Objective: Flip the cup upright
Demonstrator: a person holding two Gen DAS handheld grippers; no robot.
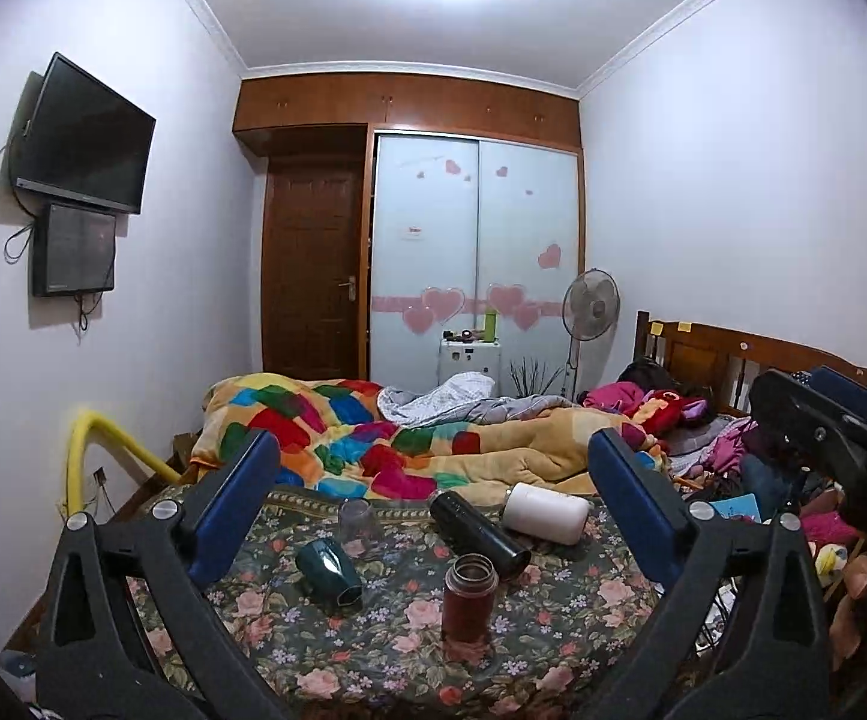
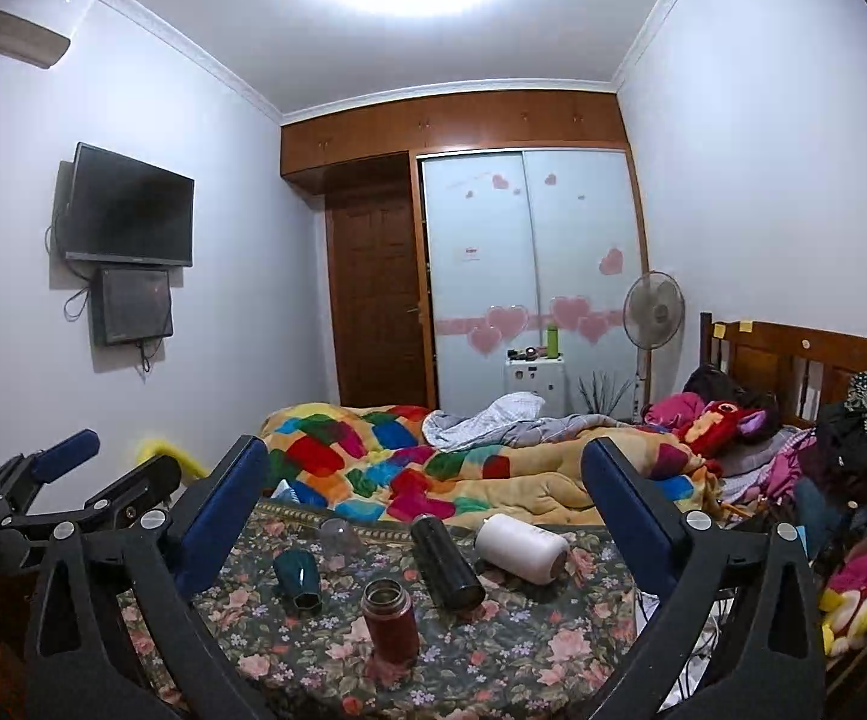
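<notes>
On a floral cloth (image 1: 553, 618) (image 2: 529, 642) lie a teal cup (image 1: 329, 572) (image 2: 298, 577) on its side, a black flask (image 1: 478, 531) (image 2: 446, 561) on its side and a white cup (image 1: 546, 512) (image 2: 521, 546) on its side. A clear glass (image 1: 358, 526) (image 2: 337, 535) stands upside down. A red bottle (image 1: 469, 597) (image 2: 390, 618) stands upright, open-topped. My left gripper (image 1: 433, 456) (image 2: 106, 456) is open above the cloth, holding nothing. My right gripper (image 2: 424, 456) (image 1: 793, 396) is open and empty to its right.
A bed with a colourful patchwork quilt (image 1: 337, 426) lies behind the cloth. Clothes and plush toys (image 2: 853, 576) pile up at the right by a wooden headboard (image 1: 733, 354). A fan (image 1: 590, 303), wardrobe (image 1: 475, 252) and wall TV (image 1: 82, 135) stand further back.
</notes>
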